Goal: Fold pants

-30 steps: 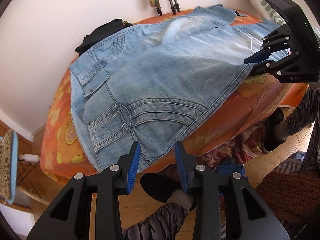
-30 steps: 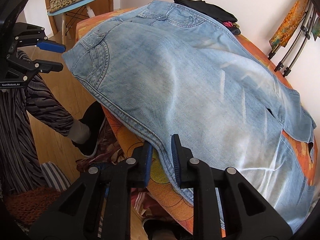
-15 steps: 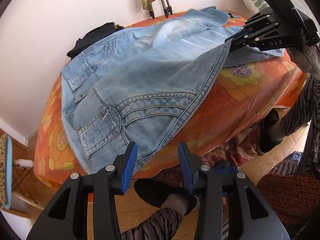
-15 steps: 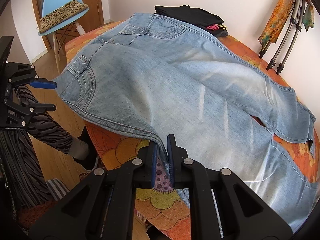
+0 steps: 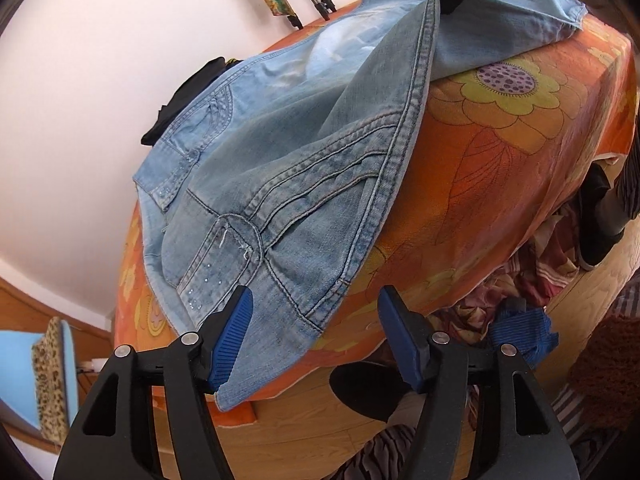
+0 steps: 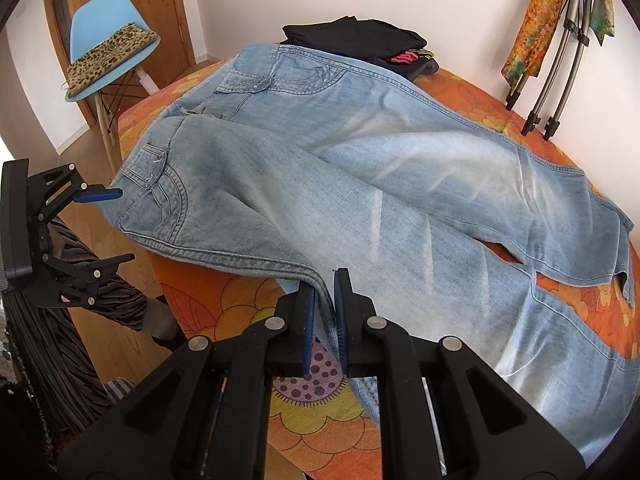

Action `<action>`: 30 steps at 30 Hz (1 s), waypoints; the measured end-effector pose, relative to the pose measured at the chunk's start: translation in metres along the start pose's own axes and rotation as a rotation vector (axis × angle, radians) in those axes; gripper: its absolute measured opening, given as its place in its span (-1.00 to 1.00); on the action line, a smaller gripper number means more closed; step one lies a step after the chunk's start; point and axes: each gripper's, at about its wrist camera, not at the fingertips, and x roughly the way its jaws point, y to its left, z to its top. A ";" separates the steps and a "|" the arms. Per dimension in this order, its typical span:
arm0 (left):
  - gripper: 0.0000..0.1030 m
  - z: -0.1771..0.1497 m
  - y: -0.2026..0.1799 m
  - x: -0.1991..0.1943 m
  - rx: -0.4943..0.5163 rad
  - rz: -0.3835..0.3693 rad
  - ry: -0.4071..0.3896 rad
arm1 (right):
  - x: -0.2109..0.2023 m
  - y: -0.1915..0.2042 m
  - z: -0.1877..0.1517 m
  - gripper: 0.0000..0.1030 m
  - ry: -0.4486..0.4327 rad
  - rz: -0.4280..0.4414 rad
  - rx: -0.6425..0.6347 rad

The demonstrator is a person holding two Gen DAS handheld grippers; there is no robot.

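A pair of light blue denim pants (image 6: 400,184) lies spread across a table covered in an orange flowered cloth (image 5: 520,152), waistband toward the table's left end, legs running to the right end. The right gripper (image 6: 323,312) is closed on the outer side seam at the near edge, partway down the leg, and holds it raised so the denim tents up off the cloth. The left gripper (image 5: 314,332) is wide open and holds nothing; it hovers just off the near left corner, its blue pads straddling the waistband corner that hangs over the edge there. The likely risk is that, with only one point pinched, the heavy waist end drags or slides off the near edge as the seam is carried over, skewing the fold; the thick seam could also slip from the pads. A pile of dark folded clothes (image 6: 360,38) sits at the far edge, touching the waistband, so room is tight there. The near strip of the table is bare, and the far right corner shows open cloth.
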 end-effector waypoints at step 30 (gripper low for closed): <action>-0.83 0.012 0.080 -0.040 -0.195 0.094 -0.159 | 0.007 0.014 -0.046 -0.08 0.044 -0.026 -0.045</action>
